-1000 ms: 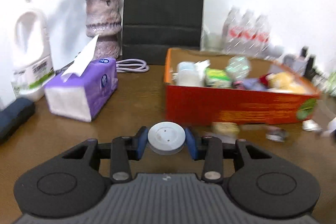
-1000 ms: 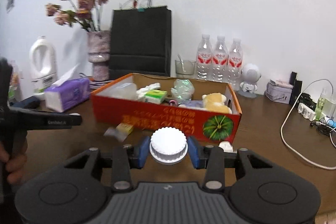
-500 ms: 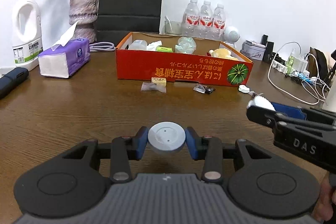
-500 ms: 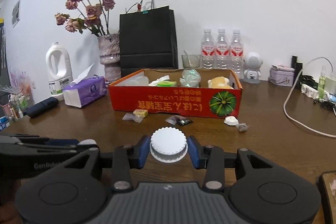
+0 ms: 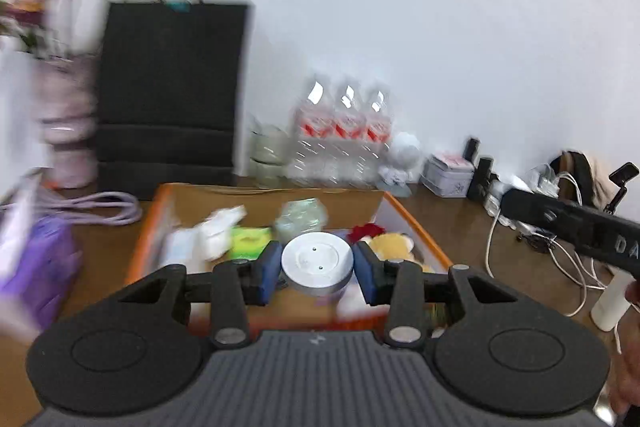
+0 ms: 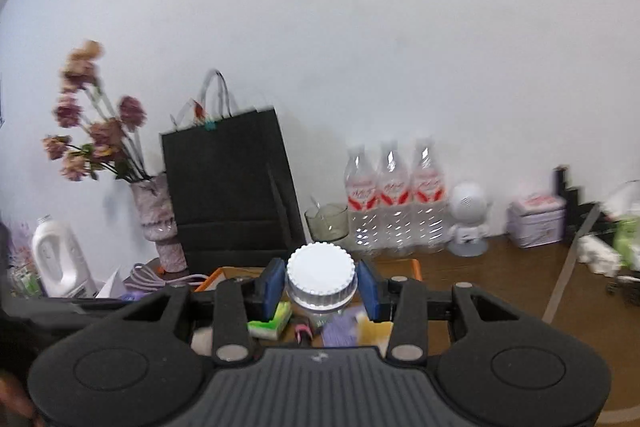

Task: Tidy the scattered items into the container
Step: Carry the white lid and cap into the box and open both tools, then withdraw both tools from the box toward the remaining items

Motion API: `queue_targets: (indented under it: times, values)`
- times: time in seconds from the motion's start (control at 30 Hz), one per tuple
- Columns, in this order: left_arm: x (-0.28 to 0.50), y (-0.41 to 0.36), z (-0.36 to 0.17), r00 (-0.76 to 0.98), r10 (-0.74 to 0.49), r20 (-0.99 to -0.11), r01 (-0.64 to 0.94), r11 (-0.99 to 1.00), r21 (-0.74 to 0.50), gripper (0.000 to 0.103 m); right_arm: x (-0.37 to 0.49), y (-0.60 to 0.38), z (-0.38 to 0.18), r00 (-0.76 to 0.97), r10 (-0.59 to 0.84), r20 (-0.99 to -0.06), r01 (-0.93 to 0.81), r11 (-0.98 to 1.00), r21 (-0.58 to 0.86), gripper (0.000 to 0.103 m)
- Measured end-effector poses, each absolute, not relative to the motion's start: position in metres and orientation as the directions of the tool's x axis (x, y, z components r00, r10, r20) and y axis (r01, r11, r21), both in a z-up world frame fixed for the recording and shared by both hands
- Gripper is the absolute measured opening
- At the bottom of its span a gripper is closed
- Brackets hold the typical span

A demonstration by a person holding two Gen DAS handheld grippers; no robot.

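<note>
My left tongs (image 5: 317,269) clamp a smooth grey disc (image 5: 317,263), right tongs (image 6: 320,285) a ridged white cap (image 6: 321,273), above the orange cardboard box (image 5: 416,227) on the brown wood tabletop (image 5: 460,227).

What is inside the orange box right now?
In the left wrist view, the orange box holds white packets, a green pack, a crumpled clear bottle, something red and a yellow plush. The left claw and its grey disc cover the near part.
</note>
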State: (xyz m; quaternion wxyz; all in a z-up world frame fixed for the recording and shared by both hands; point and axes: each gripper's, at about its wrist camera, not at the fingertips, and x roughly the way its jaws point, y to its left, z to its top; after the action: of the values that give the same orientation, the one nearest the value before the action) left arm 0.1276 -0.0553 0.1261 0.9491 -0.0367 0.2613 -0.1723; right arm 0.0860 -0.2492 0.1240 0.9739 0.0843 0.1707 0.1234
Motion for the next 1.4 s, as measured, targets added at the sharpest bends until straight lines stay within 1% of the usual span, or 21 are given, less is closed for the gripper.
queue_targets:
  times: [0.07,0.17,0.2,0.27,0.33,0.37,0.43,0.5,0.57,0.6,0.67,0.73,0.8,0.83,0.87,0.9,0.97,1.13,1.27,1.33,1.4]
  values:
    - [0.174,-0.072,0.118,0.760,-0.353,-0.545,0.323,0.934,-0.154,0.040,0.144,-0.248,0.122,0.865,0.276,-0.420,-0.201,0.956,0.215,0.039]
    - [0.236,-0.095,0.087,0.693,-0.323,-0.645,0.308,0.941,-0.140,0.040,0.230,-0.249,0.101,0.754,0.302,-0.583,-0.146,0.943,0.299,0.039]
    - [0.250,-0.100,0.074,0.674,-0.312,-0.670,0.298,0.944,-0.140,0.040,0.248,-0.247,0.094,0.736,0.269,-0.621,-0.120,0.955,0.271,0.039]
    - [0.269,-0.107,0.057,0.636,-0.307,-0.708,0.303,0.943,-0.137,0.041,0.276,-0.233,0.079,0.709,0.185,-0.680,-0.111,0.982,0.151,0.039]
    - [0.276,-0.109,0.047,0.615,-0.319,-0.721,0.319,0.937,-0.142,0.042,0.304,-0.228,0.059,0.639,0.205,-0.742,-0.115,0.979,0.171,0.039]
    - [0.277,-0.109,0.045,0.609,-0.326,-0.723,0.326,0.934,-0.146,0.043,0.312,-0.224,0.051,0.623,0.200,-0.756,-0.113,0.980,0.166,0.039]
    - [0.278,-0.105,0.047,0.592,-0.358,-0.722,0.333,0.924,-0.185,0.047,0.324,-0.211,0.039,0.623,0.154,-0.767,-0.130,0.987,0.093,0.039]
    - [0.278,-0.098,0.054,0.586,-0.376,-0.718,0.343,0.918,-0.200,0.059,0.335,-0.200,0.029,0.603,0.149,-0.783,-0.158,0.985,0.066,0.039]
    - [0.273,-0.091,0.063,0.588,-0.370,-0.720,0.355,0.917,-0.182,0.061,0.342,-0.196,0.019,0.576,0.156,-0.802,-0.164,0.984,0.074,0.040]
    - [0.270,-0.085,0.068,0.585,-0.368,-0.723,0.371,0.914,-0.165,0.061,0.345,-0.195,0.015,0.559,0.166,-0.812,-0.165,0.983,0.087,0.047]
    - [0.268,-0.072,0.074,0.589,-0.349,-0.729,0.376,0.917,-0.135,0.062,0.348,-0.194,0.011,0.533,0.187,-0.825,-0.176,0.978,0.107,0.059]
    - [0.268,-0.058,0.079,0.618,-0.257,-0.743,0.307,0.949,-0.073,0.062,0.347,-0.194,0.013,0.538,0.188,-0.822,-0.168,0.979,0.114,0.061]
    - [0.269,-0.046,0.082,0.624,-0.190,-0.758,0.238,0.970,-0.047,0.062,0.345,-0.197,0.022,0.546,0.193,-0.815,-0.149,0.980,0.133,0.064]
    - [0.270,-0.041,0.083,0.617,-0.184,-0.765,0.220,0.974,-0.056,0.062,0.342,-0.198,0.027,0.552,0.195,-0.811,-0.145,0.980,0.137,0.066]
    - [0.269,-0.036,0.084,0.611,-0.181,-0.770,0.205,0.977,-0.068,0.064,0.338,-0.199,0.033,0.555,0.193,-0.809,-0.144,0.980,0.135,0.068]
    - [0.268,-0.032,0.086,0.613,-0.172,-0.771,0.183,0.980,-0.074,0.069,0.335,-0.199,0.039,0.559,0.187,-0.808,-0.145,0.981,0.126,0.068]
    - [0.266,-0.026,0.091,0.622,-0.144,-0.770,0.143,0.987,-0.070,0.073,0.326,-0.200,0.052,0.565,0.170,-0.807,-0.142,0.984,0.108,0.070]
    - [0.259,-0.007,0.104,0.613,-0.102,-0.784,0.039,0.994,-0.099,0.074,0.295,-0.209,0.094,0.590,0.157,-0.792,-0.151,0.985,0.083,0.074]
    - [0.233,0.002,0.128,0.645,-0.091,-0.759,0.027,0.995,-0.096,0.077,0.266,-0.217,0.128,0.629,0.156,-0.761,-0.150,0.986,0.078,0.080]
    - [0.217,0.004,0.140,0.669,-0.091,-0.738,0.032,0.995,-0.094,0.080,0.250,-0.218,0.139,0.640,0.165,-0.751,-0.160,0.984,0.080,0.083]
    - [0.198,0.001,0.150,0.702,-0.089,-0.707,0.032,0.995,-0.093,0.087,0.234,-0.218,0.142,0.646,0.175,-0.743,-0.176,0.981,0.078,0.083]
